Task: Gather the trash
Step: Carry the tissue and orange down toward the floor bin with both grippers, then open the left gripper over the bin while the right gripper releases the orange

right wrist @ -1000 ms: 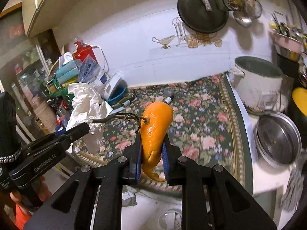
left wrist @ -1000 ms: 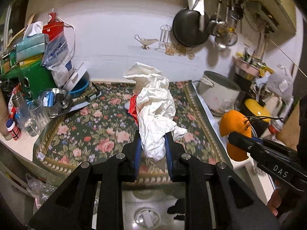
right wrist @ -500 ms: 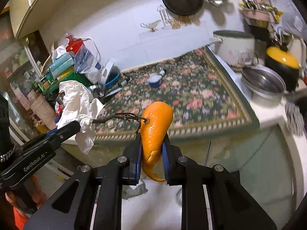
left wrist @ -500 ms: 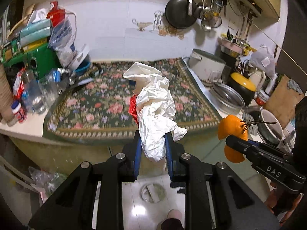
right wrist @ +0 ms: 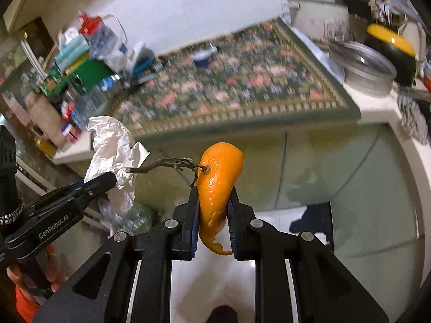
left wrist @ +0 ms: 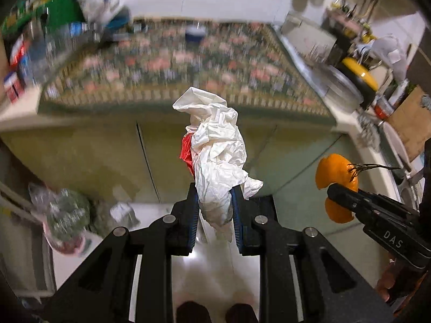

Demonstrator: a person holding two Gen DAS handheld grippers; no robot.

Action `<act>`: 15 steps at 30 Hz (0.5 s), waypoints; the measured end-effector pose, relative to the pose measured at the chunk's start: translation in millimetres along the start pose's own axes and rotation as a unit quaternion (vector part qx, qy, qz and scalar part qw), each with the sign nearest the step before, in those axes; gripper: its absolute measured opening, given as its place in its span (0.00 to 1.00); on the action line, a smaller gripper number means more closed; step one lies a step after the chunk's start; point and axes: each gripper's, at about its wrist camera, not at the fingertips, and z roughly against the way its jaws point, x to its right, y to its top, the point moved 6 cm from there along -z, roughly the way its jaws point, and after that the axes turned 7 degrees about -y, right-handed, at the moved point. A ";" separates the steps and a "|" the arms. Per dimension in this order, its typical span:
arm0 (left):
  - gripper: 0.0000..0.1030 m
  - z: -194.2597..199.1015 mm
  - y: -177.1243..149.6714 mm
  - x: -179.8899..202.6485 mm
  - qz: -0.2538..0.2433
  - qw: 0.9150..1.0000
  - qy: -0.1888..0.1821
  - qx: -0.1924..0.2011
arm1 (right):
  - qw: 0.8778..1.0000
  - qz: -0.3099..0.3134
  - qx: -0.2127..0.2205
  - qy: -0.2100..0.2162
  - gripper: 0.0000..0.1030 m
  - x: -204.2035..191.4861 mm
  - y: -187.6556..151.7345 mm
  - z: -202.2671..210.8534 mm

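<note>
Both wrist cameras sit just behind their own jaws, looking forward and down at the floral mat [left wrist: 188,64] [right wrist: 229,86] on the worktop from off its front edge. Each view catches the other gripper beside it.

A crumpled white wrapper [left wrist: 218,161] with a red bit inside stands up, pinched at its bottom end. An orange peel [right wrist: 216,185] with a dry brown stem [right wrist: 167,165] is pinched too, curling down.
</note>
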 end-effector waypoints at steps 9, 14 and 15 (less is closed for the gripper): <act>0.21 -144.7 -95.5 -17.6 0.050 0.995 0.007 -0.087 | 0.997 0.009 -0.081 -0.011 0.17 64.9 -69.4 -109.6; 0.21 -222.9 -142.0 -34.8 0.062 0.990 -0.002 -0.128 | 0.994 0.018 -0.103 -0.013 0.17 82.4 -98.9 -171.9; 0.21 -241.4 -150.5 -39.0 0.061 0.989 -0.003 -0.138 | 0.994 0.019 -0.107 -0.010 0.17 84.4 -104.1 -184.6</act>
